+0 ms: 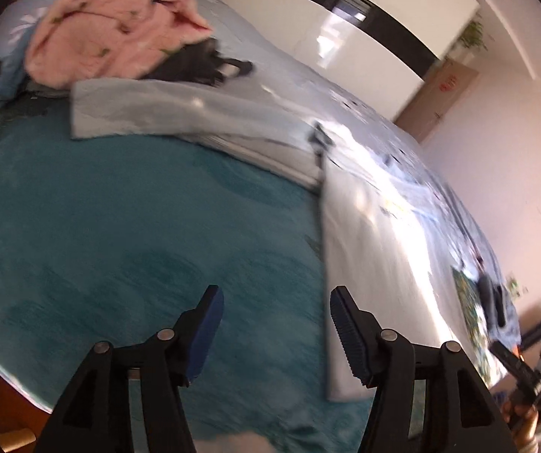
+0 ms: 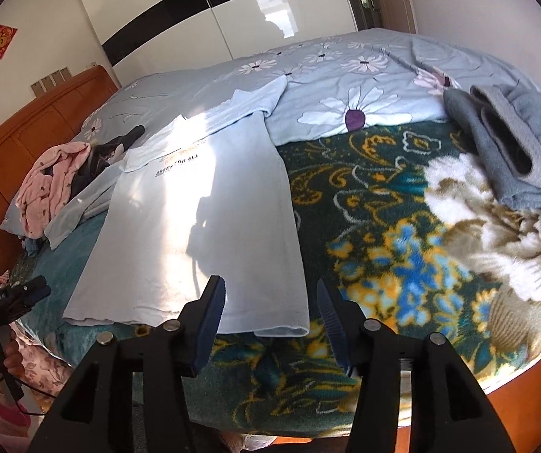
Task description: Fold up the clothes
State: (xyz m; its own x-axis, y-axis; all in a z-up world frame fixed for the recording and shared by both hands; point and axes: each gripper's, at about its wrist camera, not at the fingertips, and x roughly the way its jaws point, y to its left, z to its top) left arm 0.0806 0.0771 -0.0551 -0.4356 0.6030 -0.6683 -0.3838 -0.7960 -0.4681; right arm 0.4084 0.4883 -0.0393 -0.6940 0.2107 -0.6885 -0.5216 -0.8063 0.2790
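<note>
t-shirt [image 2: 195, 234] lies flat, hem just ahead of right gripper [image 2: 270, 309] fingers

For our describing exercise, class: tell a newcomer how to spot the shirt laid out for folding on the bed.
Start at the bed with the orange wooden headboard. On its flowery blanket, close to the near edge, lies a pale blue T-shirt, spread flat in a patch of sunlight. Unlike the crumpled pink clothes by the headboard and the grey garment at the far right, it is smooth and carries dark print on the chest.

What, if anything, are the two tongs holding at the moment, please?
Nothing. The left tongs and the right tongs are both open and empty, above the bed near the light blue T-shirt.
</note>
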